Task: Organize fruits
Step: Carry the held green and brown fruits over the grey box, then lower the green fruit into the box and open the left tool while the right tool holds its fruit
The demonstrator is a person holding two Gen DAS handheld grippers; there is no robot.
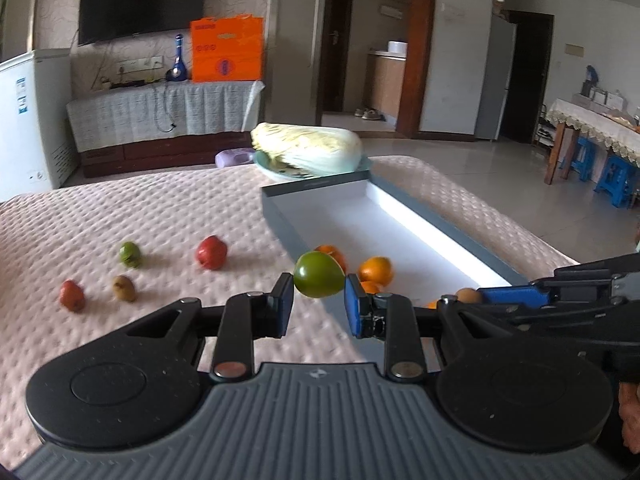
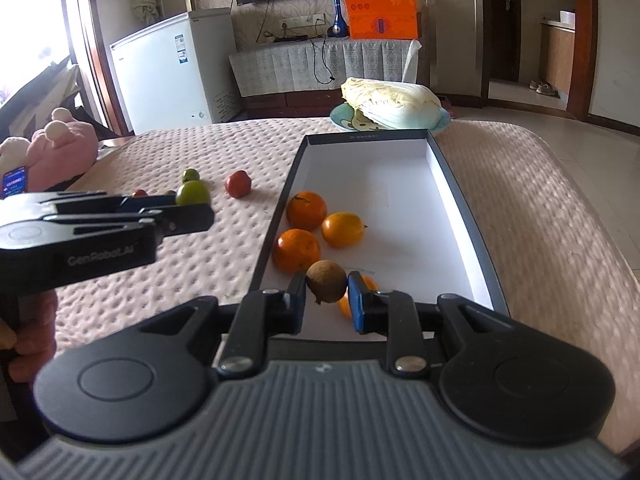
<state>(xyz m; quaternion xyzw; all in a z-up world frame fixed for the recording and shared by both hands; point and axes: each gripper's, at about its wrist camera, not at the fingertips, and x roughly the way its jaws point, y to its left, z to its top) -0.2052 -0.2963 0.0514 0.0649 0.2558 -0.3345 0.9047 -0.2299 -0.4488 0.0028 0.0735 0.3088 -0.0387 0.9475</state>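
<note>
My left gripper (image 1: 319,294) is shut on a green fruit (image 1: 319,279) and holds it above the left rim of the grey box (image 1: 280,216). My right gripper (image 2: 326,296) is shut on a brown kiwi (image 2: 326,281) over the near end of the box (image 2: 460,184), which holds several oranges (image 2: 306,210). On the pink cloth lie a red fruit (image 1: 211,252), a small green fruit (image 1: 130,254), a brown kiwi (image 1: 123,288) and another red fruit (image 1: 72,295). The left gripper with its green fruit (image 2: 193,193) shows at the left of the right wrist view.
A plate with a napa cabbage (image 1: 308,148) stands just behind the box's far end. A pink plush toy (image 2: 60,152) lies at the table's far left edge. Behind are a freezer (image 2: 172,68), a TV stand and an orange box (image 1: 227,48).
</note>
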